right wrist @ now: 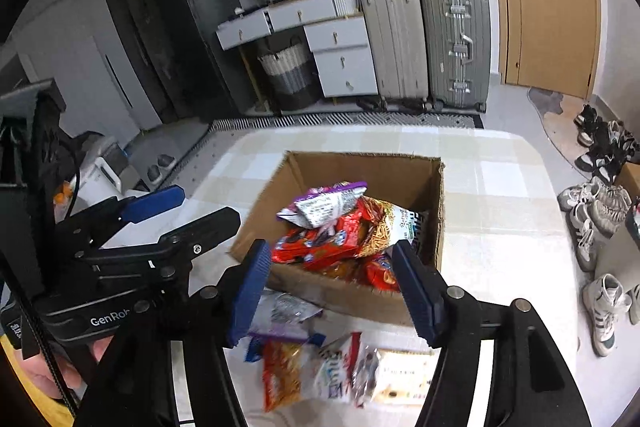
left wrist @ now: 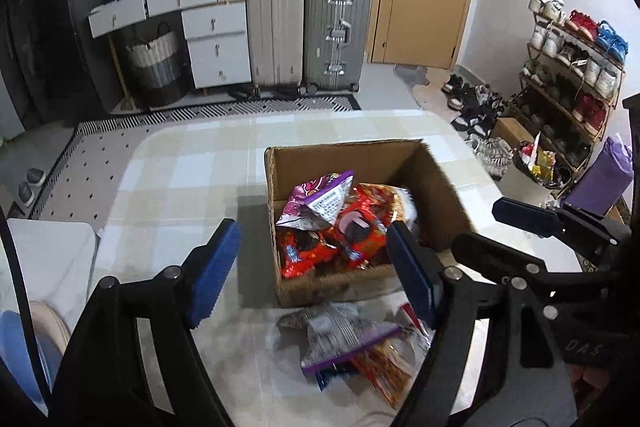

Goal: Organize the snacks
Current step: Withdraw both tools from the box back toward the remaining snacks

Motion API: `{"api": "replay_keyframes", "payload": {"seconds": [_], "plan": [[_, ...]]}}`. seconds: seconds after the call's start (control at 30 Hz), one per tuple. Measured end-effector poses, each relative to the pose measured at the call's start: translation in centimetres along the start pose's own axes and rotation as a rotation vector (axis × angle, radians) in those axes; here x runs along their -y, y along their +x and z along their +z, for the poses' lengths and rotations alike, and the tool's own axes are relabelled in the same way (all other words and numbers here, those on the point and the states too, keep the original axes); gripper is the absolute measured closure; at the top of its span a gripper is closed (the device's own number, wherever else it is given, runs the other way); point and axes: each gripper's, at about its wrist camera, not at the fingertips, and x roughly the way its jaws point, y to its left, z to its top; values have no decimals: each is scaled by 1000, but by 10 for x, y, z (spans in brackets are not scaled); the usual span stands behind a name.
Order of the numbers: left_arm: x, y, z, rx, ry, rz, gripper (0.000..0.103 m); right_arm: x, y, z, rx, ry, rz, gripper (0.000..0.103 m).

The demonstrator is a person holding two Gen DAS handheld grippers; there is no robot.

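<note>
Left gripper (left wrist: 312, 267): jaws wide apart, nothing between the pads, held above the near edge of the cardboard box (left wrist: 436, 183). Right gripper (right wrist: 334, 291): jaws parted, empty too, just beside the left one. Box sits on the checked worktop (left wrist: 192, 163), open-topped, holding a purple packet (left wrist: 320, 201) on top of red packets (left wrist: 304, 253). More snack packets (right wrist: 320, 363) lie loose on the worktop just in front of the box. Suitcases (left wrist: 308, 31) stand against the far wall.

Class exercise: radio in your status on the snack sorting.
Both grippers, left gripper and right gripper, empty, jaws open. Cardboard box part filled. Loose snack packets remain before it.
</note>
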Motion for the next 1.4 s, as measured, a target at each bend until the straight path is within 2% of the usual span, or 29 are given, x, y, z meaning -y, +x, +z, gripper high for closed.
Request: {"api": "replay_keyframes", "payload": {"seconds": [0.03,0.1,0.17,0.3,0.47,0.53,0.63,0.7,0.77,0.83,1.1,1.23,1.33,1.4], "plan": [[1,-9,-2,5,-4,-5,24,-2,-8,-2,10,-2,-4,38],[5,-30,-8,18,-11,-16,23,-7,-26,-7,28,-5,-6,37],[7,-51,-15,34,-11,-14,23,-11,-42,-13,43,-4,-12,28],[12,-96,-29,73,-13,-11,23,-17,-72,-25,72,-11,-4,24],[19,-147,-46,116,-8,25,19,-24,-106,-44,98,15,-27,6],[20,-169,-55,135,-3,35,18,-27,-118,-53,107,26,-5,5],[26,-194,-66,166,7,48,17,-32,-140,-67,144,29,-21,2],[28,-214,-76,196,7,58,14,-36,-152,-76,176,27,-17,2],[26,-229,-87,217,-7,67,7,-41,-163,-84,210,23,-16,1],[23,-243,-99,228,-21,47,3,-43,-172,-94,246,20,-18,1],[20,-267,-131,301,-10,7,1,-53,-175,-121,320,-21,-24,1],[20,-268,-147,366,-36,6,1,-53,-175,-143,452,-31,-45,1],[18,-256,-156,394,-58,29,1,-50,-161,-156,460,-44,-48,1],[15,-239,-156,384,-63,35,1,-48,-150,-161,447,-61,-51,1]]}}
